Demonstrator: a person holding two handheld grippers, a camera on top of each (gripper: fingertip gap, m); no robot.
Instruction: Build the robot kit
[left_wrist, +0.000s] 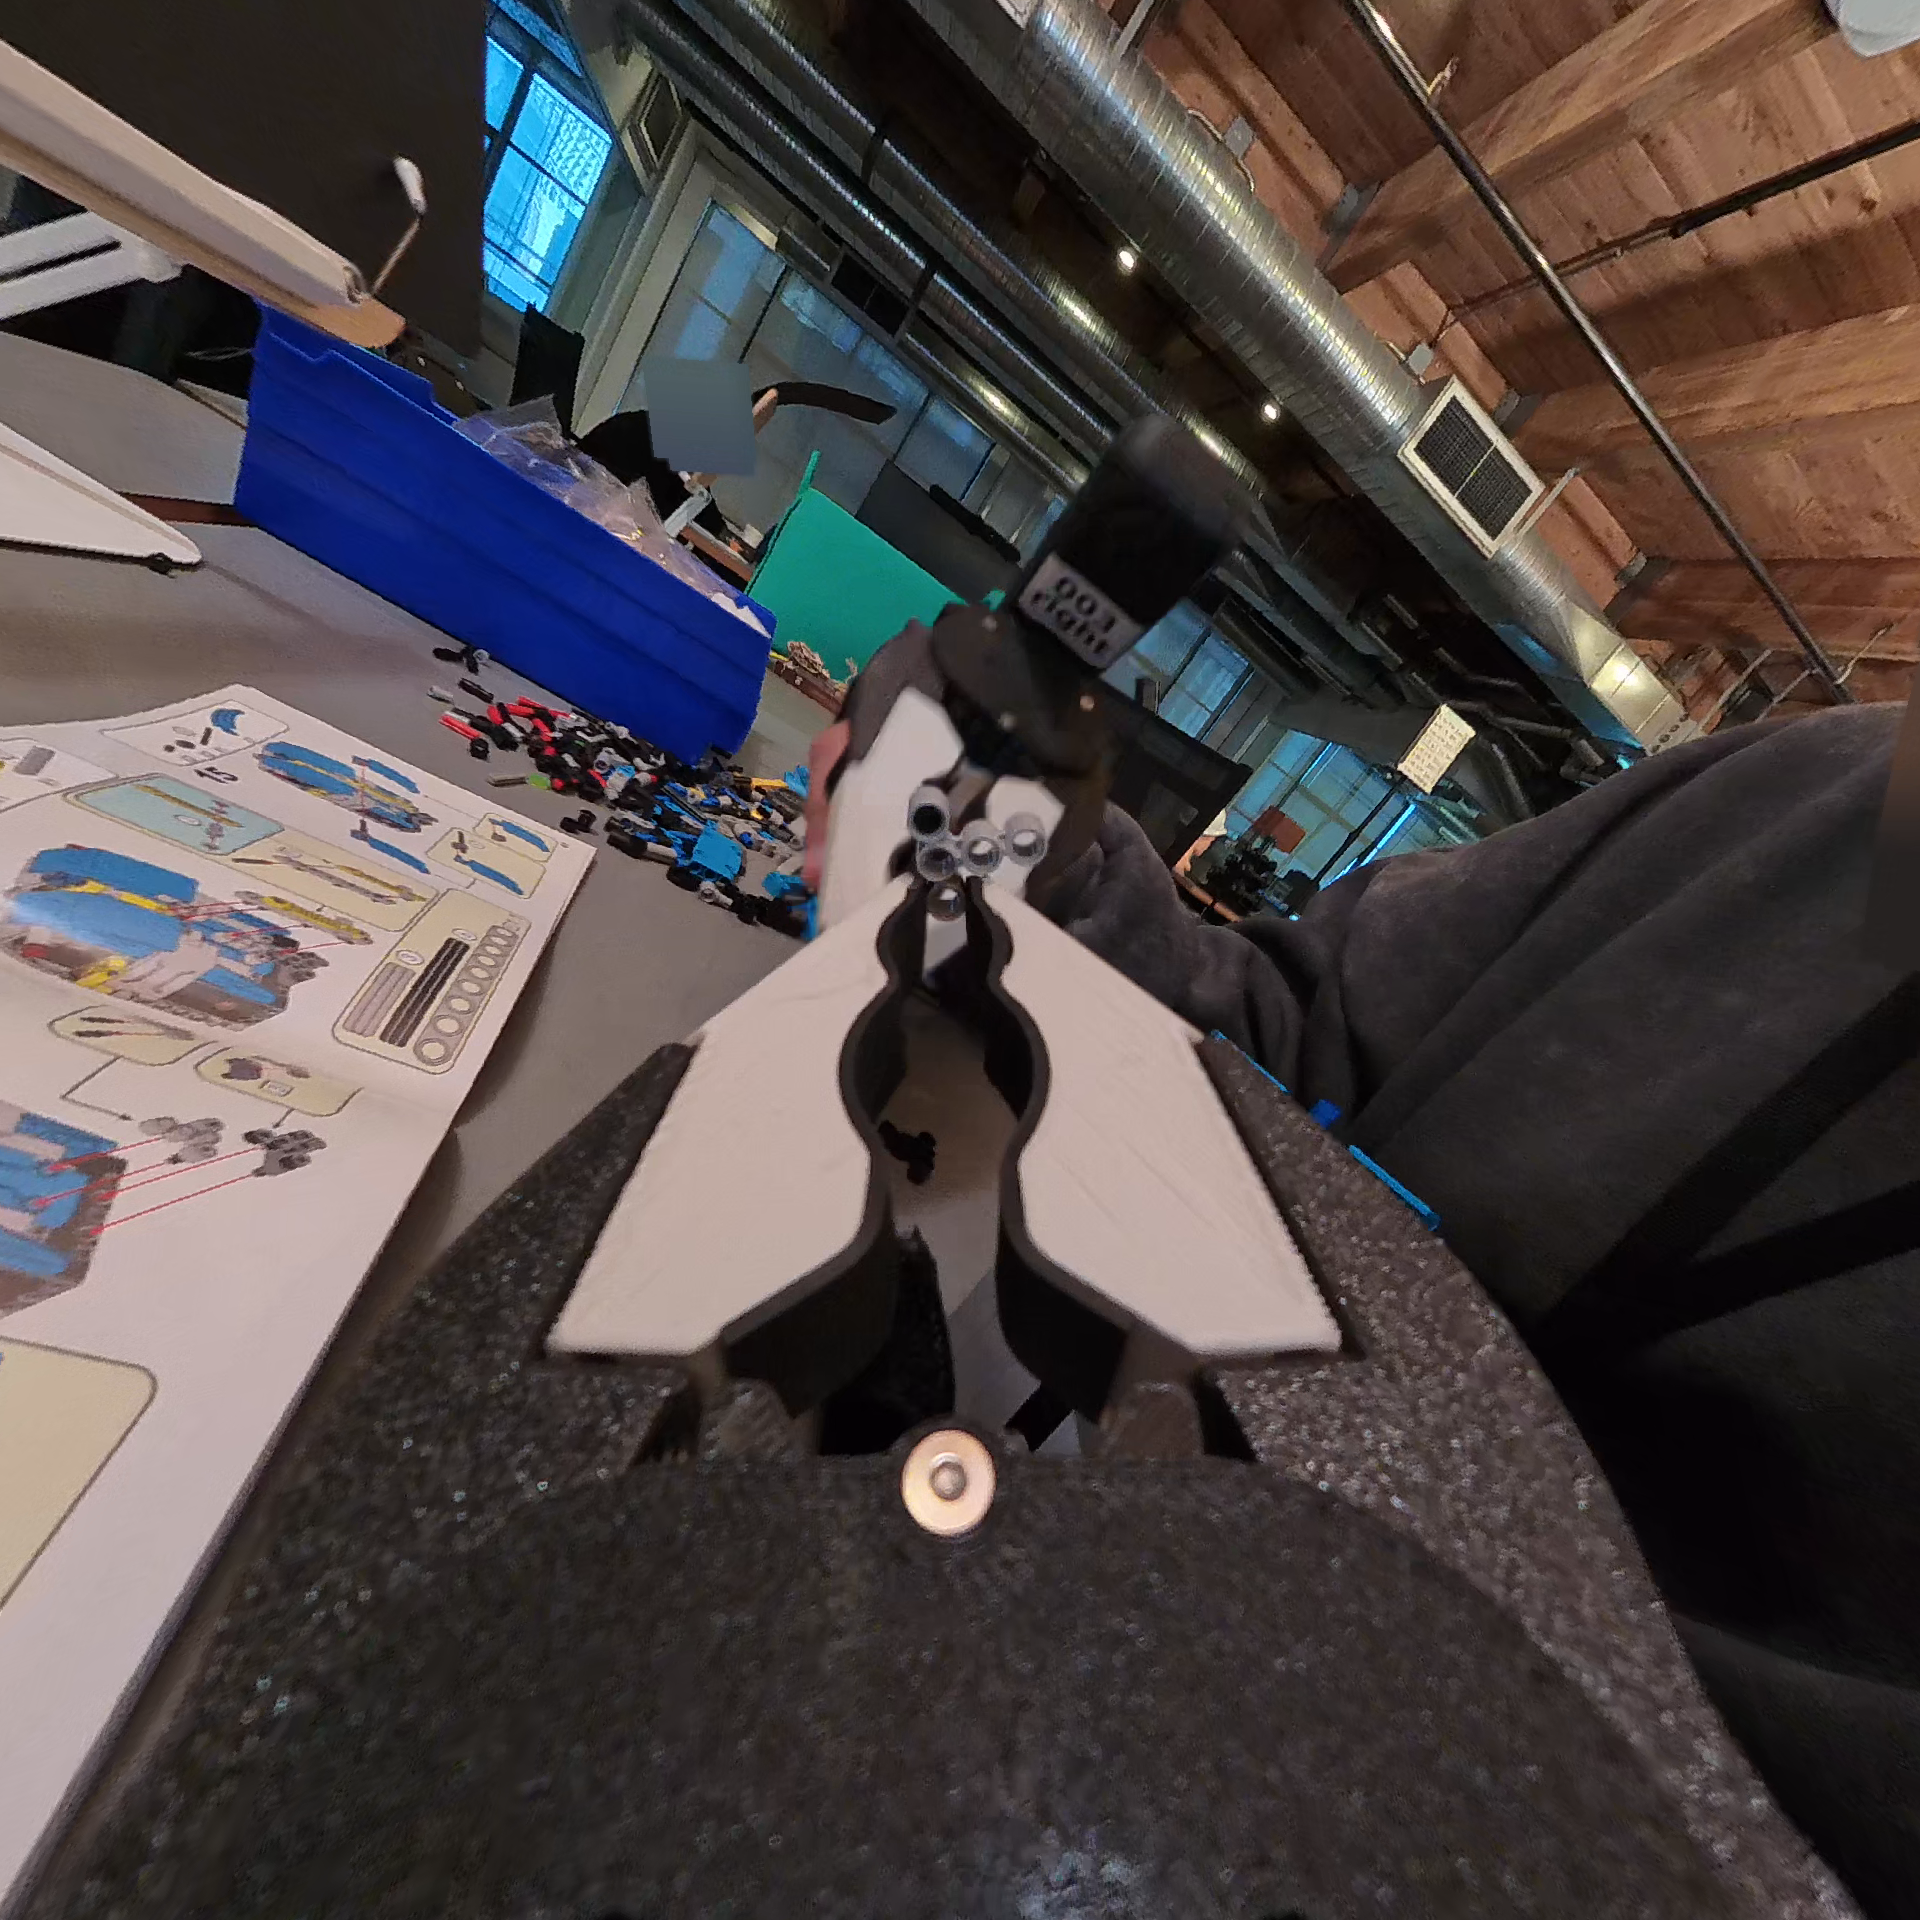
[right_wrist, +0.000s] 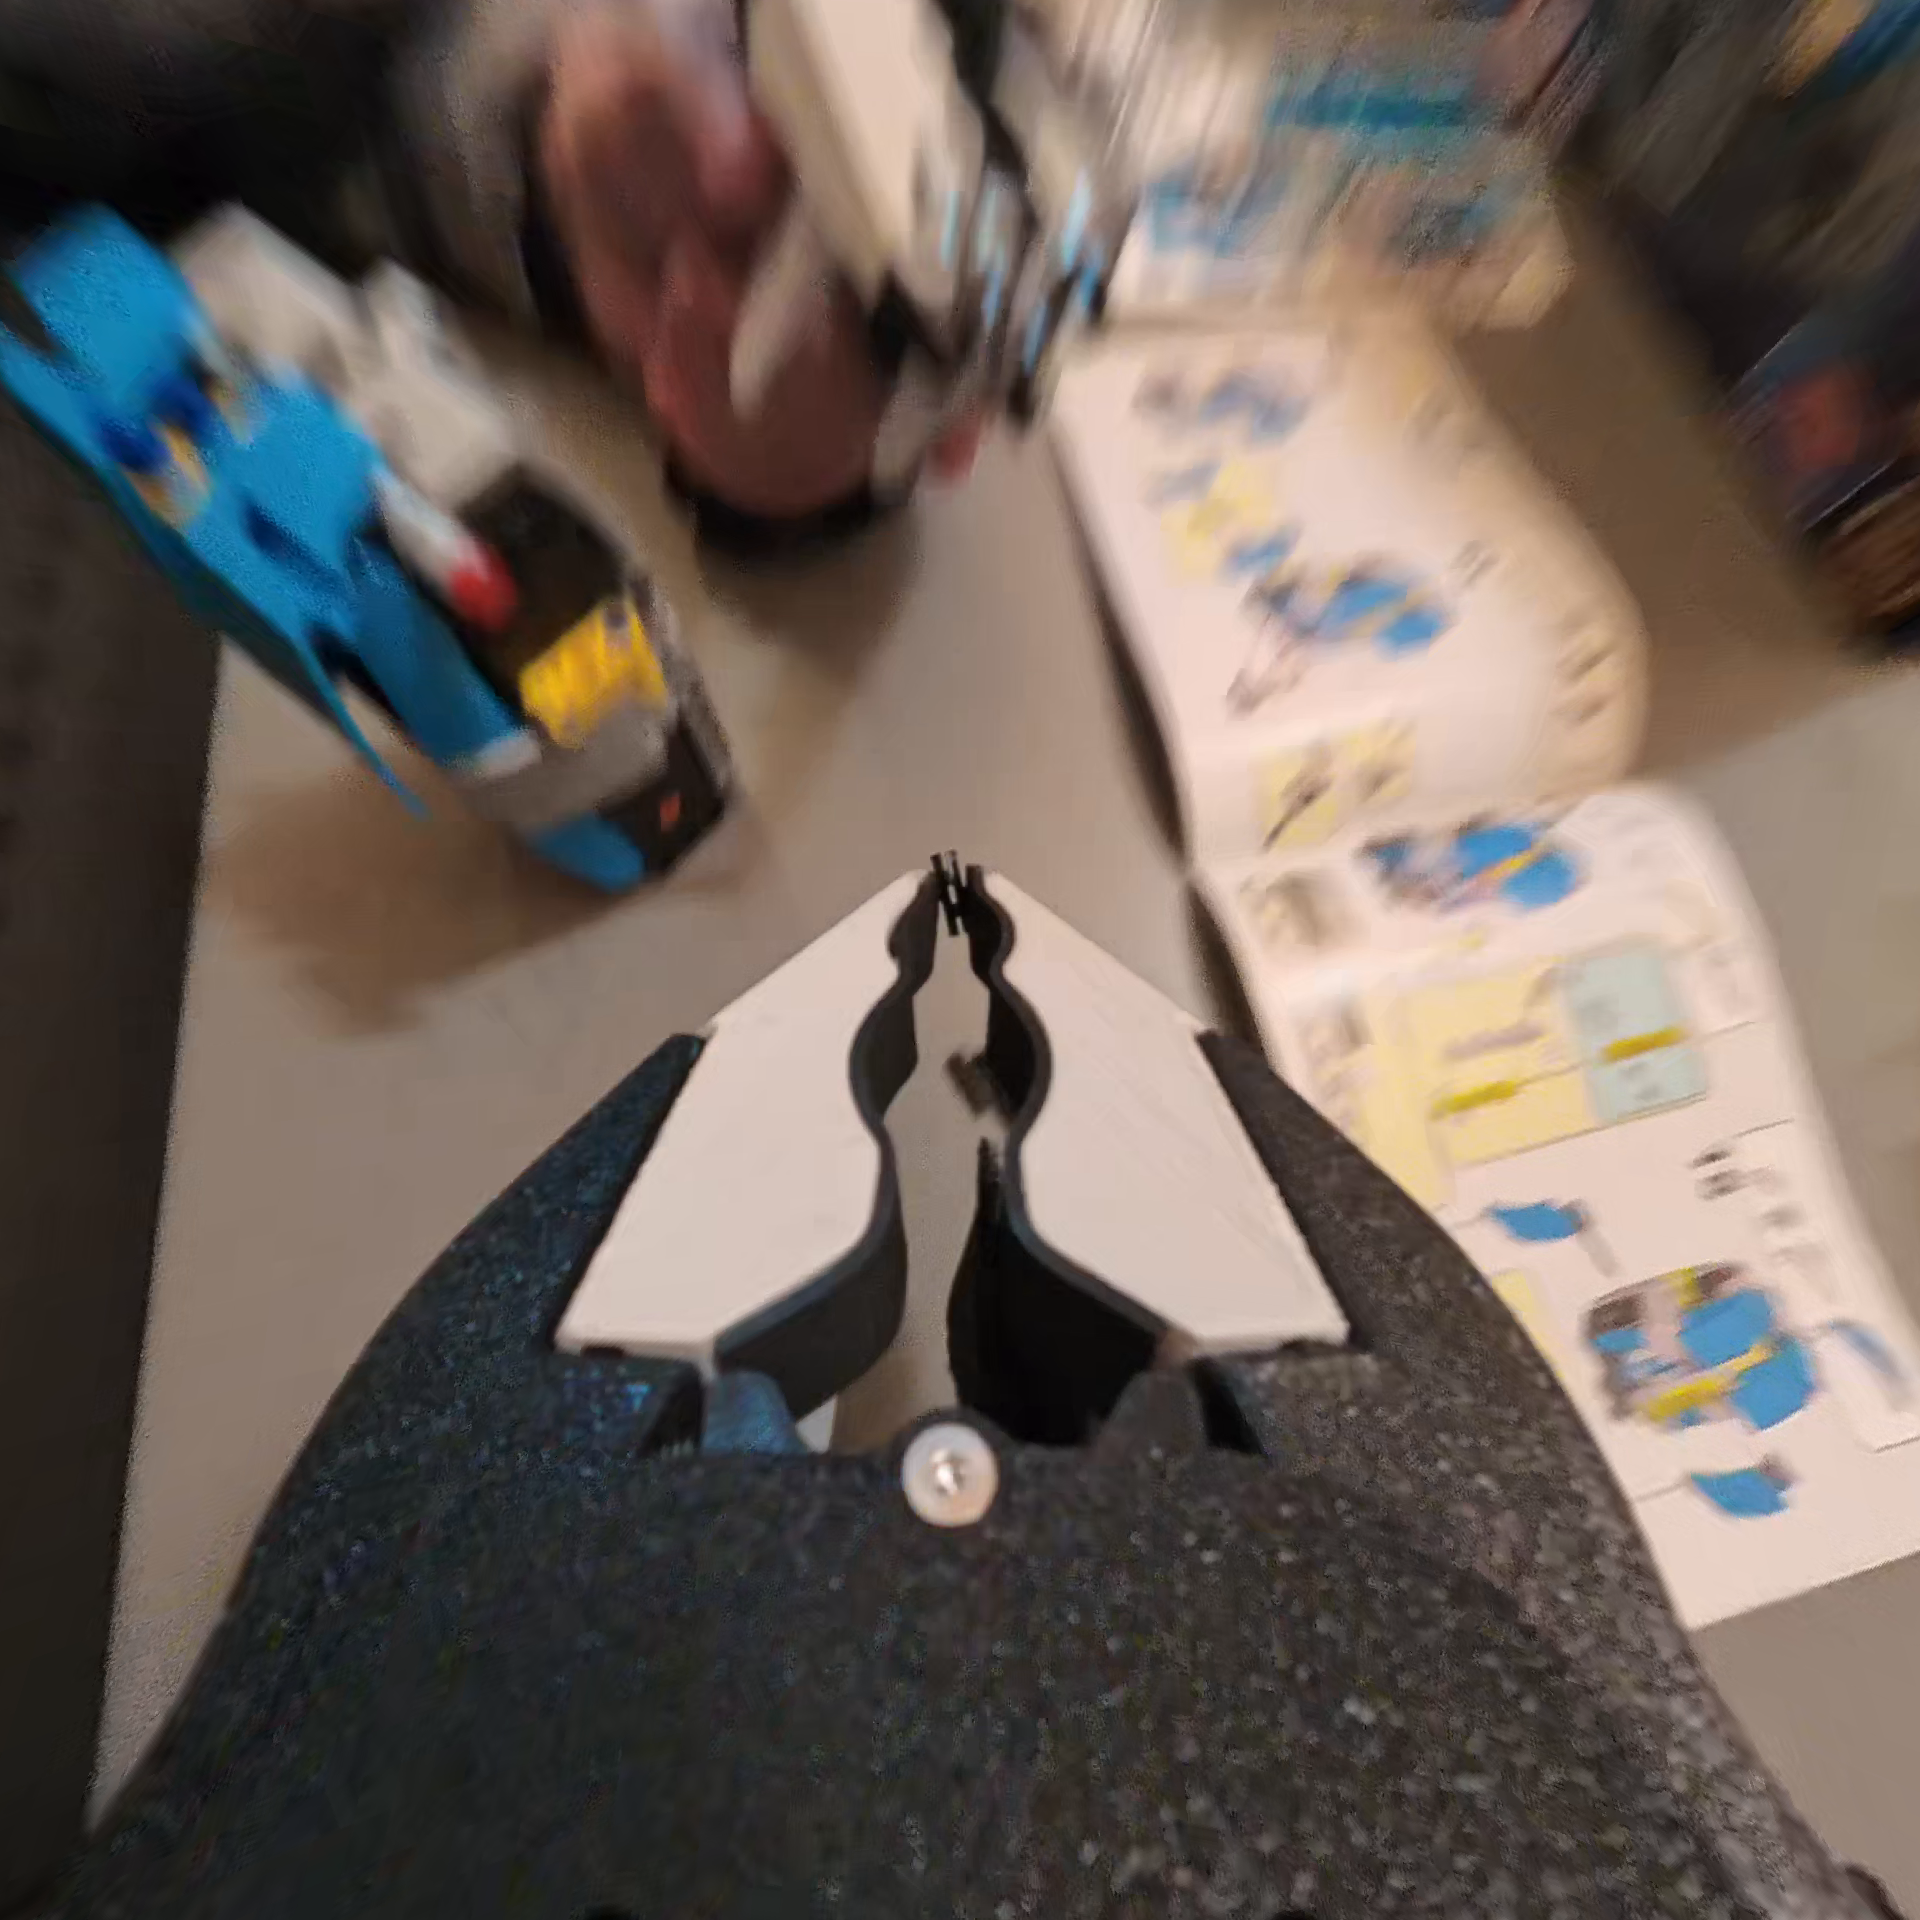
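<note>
My left gripper (left_wrist: 943, 896) is shut on a small grey connector piece (left_wrist: 971, 847) with several round holes, held up in the air. The right gripper (left_wrist: 940, 764) shows just beyond it, its white fingers close to the grey piece, with a hand around it. In the right wrist view my right gripper (right_wrist: 953, 883) is shut on a tiny black pin (right_wrist: 950, 891) at its tips. That view is motion-blurred. A partly built blue, black and yellow toy vehicle (right_wrist: 343, 561) lies on the table to the left. The left gripper (right_wrist: 914, 208) is a blur at the top.
An open instruction booklet (left_wrist: 239, 935) lies on the grey table, also in the right wrist view (right_wrist: 1455, 935). A pile of small black, red and blue parts (left_wrist: 644, 779) sits beyond it, before a blue bin (left_wrist: 488, 540). A person's dark sleeve (left_wrist: 1558, 987) fills the right. Tip to tip, the grippers are about 8 cm apart.
</note>
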